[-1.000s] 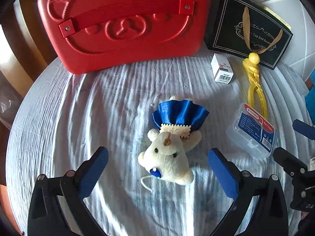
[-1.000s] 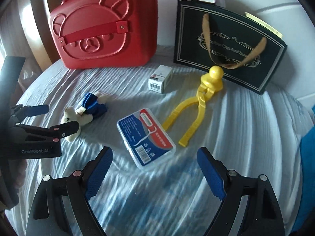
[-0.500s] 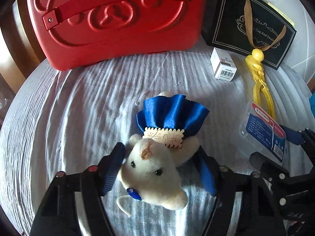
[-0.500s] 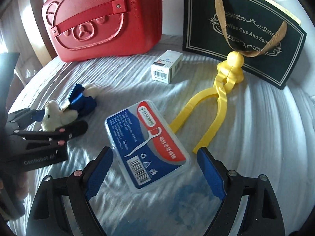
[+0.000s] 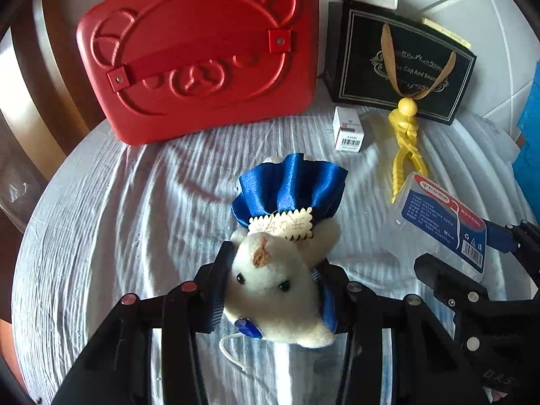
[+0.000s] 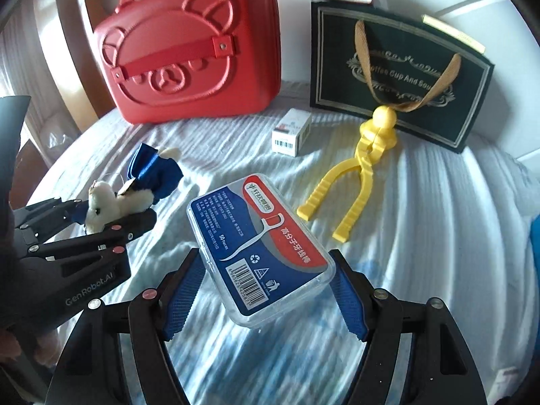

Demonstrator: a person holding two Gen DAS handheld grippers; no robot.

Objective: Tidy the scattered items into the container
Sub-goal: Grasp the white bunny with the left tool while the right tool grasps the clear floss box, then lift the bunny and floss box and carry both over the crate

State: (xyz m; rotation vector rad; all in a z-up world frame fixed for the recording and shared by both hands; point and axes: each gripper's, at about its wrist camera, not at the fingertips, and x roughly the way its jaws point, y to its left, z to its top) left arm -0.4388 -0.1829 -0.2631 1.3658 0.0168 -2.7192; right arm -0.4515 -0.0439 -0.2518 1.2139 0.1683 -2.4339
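A cream plush bear [image 5: 276,290] in a blue satin skirt sits head-first between the blue pads of my left gripper [image 5: 275,270], whose jaws are closing and press on its head. From the right wrist view the bear [image 6: 101,202] hangs just off the cloth. My right gripper [image 6: 265,263] is shut on a clear floss-pick box [image 6: 256,236] with a blue and red label, held tilted above the cloth. A red bear-face case [image 5: 202,57] stands shut at the back, and a black paper gift bag [image 5: 401,67] stands to its right.
A yellow plastic clamp toy [image 6: 357,182] and a small white carton [image 6: 292,131] lie on the white ribbed cloth [image 5: 101,219] in front of the bags. A white box rests on top of the gift bag. Wooden furniture stands at the left edge.
My left gripper moved in over the bear and closed on its head. My right gripper came down around the floss box, gripped it, and tilted it up off the cloth.
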